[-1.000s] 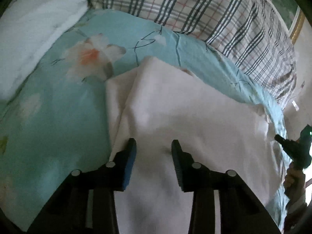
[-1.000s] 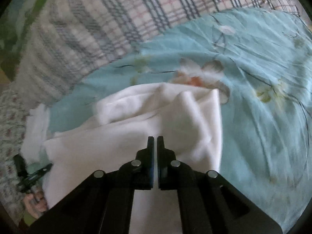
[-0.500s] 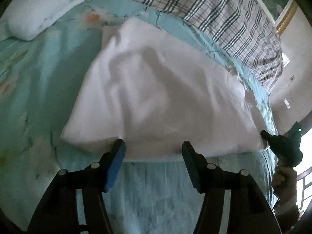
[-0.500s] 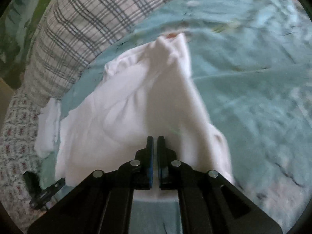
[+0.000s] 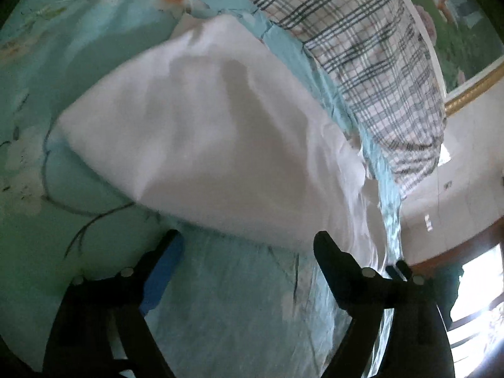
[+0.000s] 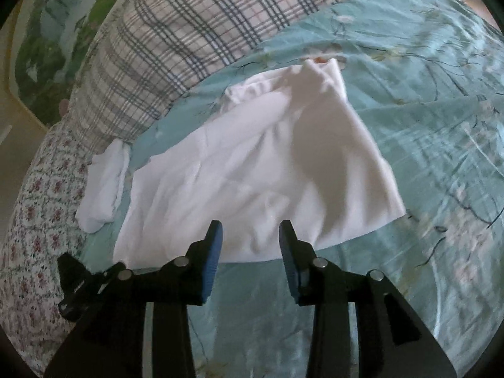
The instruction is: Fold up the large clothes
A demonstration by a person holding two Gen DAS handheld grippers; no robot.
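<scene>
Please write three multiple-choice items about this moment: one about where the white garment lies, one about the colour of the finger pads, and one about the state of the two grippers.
1. Where does the white garment lie?
A. on the teal floral bedspread
B. on a wooden floor
C. in a basket

2. What colour are the pads on the right gripper?
A. red
B. blue
C. yellow

3. What state are the left gripper and the right gripper in?
A. both shut on the garment
B. only the right shut
C. both open, holding nothing

Answers: 1 A, the bedspread shows all around the garment; 2 B, blue pads line the fingers; 3 C, gaps show between both pairs of fingers.
</scene>
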